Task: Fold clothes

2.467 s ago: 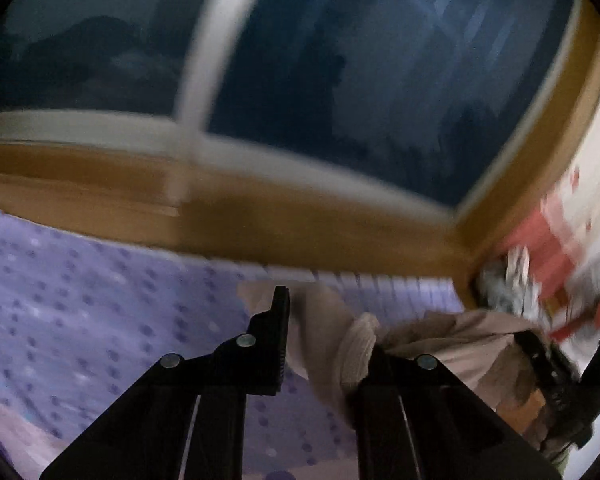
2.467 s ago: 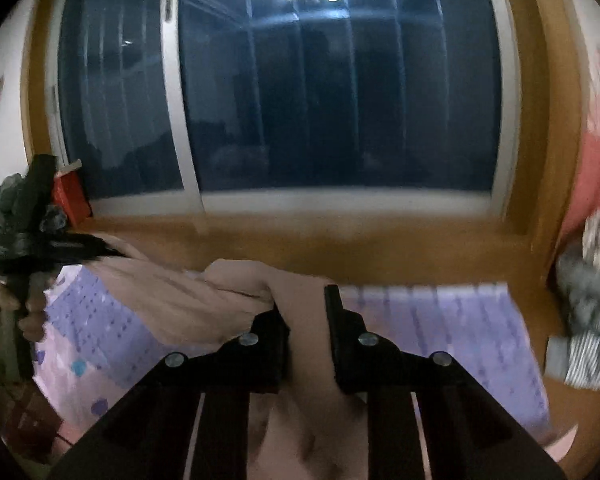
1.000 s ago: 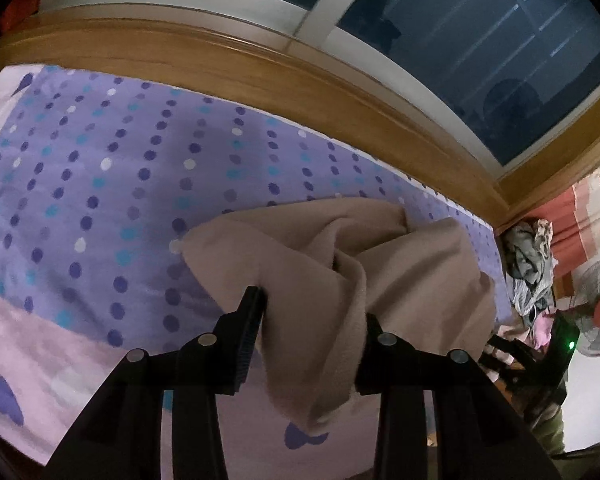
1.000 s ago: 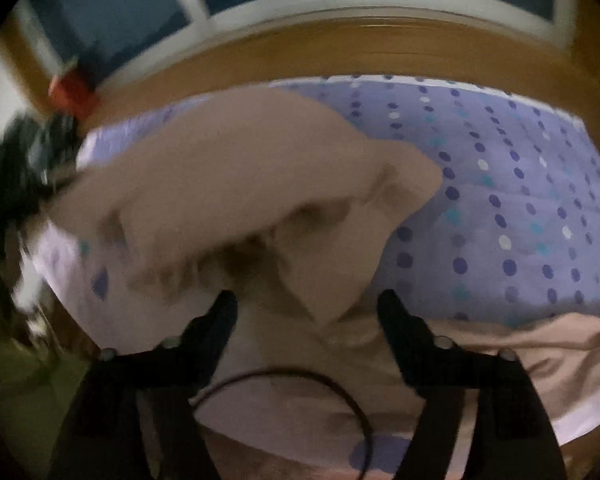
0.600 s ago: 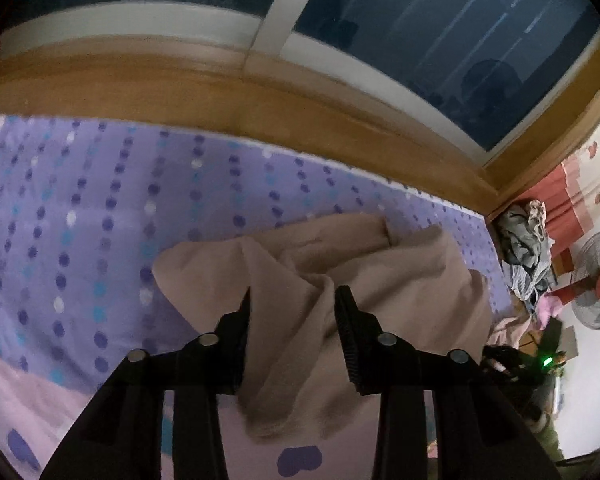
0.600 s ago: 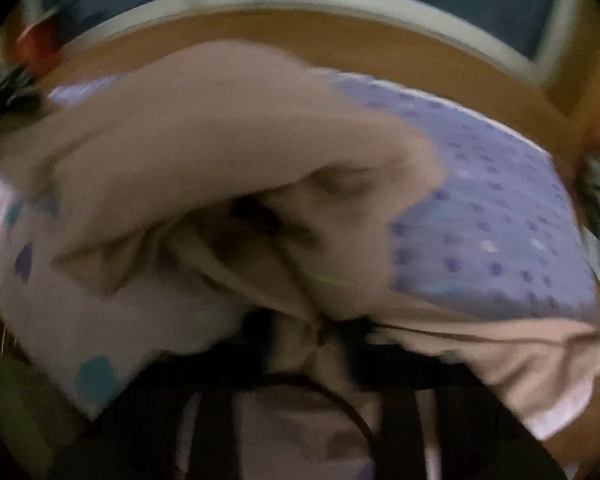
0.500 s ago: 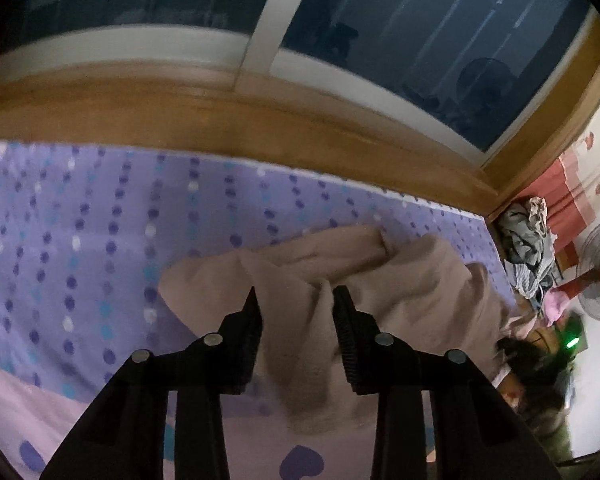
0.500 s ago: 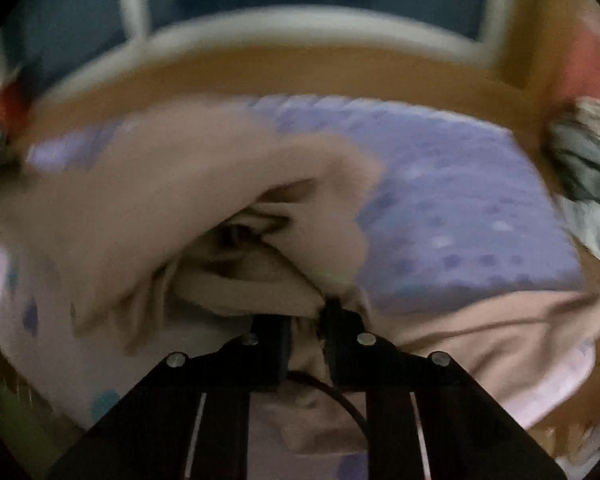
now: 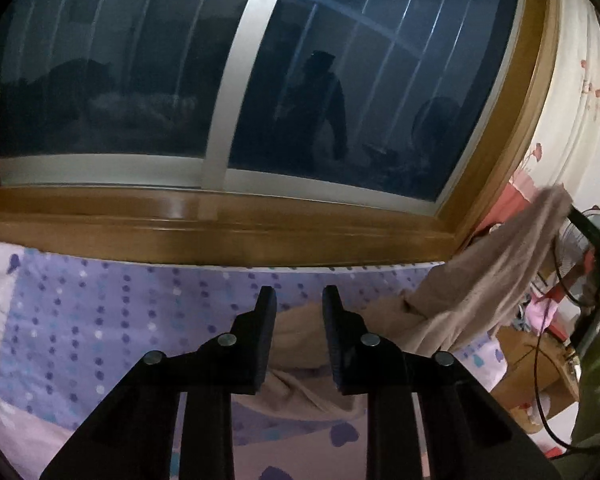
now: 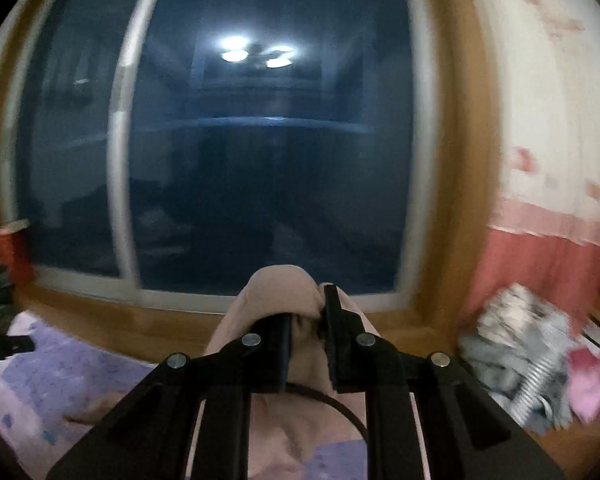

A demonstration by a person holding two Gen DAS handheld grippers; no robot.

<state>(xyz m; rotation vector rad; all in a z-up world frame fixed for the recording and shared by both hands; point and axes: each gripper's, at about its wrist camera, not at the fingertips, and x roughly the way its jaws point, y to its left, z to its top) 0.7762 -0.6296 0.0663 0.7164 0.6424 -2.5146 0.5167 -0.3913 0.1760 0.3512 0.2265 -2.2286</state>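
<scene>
A beige garment (image 9: 480,292) lies partly on the purple dotted bedsheet (image 9: 100,320) and rises to the right, pulled up by one end. My right gripper (image 10: 305,320) is shut on that end; the garment (image 10: 280,292) bulges over its left finger and hangs down under it. My left gripper (image 9: 298,320) hovers above the bed with its jaws closing. Beige cloth shows through its gap, lying lower, and the pads do not press on it. In the right wrist view the left gripper is a dark shape at the left edge (image 10: 4,346).
A wooden sill (image 9: 220,232) and a dark window (image 9: 320,100) run behind the bed. A heap of clothes (image 10: 516,364), a red curtain (image 10: 540,272) and a fan (image 9: 588,236) are on the right. A person's green sleeve (image 9: 598,380) is at the right edge.
My right gripper has shut on the garment's end and lifted it high. My left gripper has risen and narrowed, and the cloth that ran between its fingers now lies lower.
</scene>
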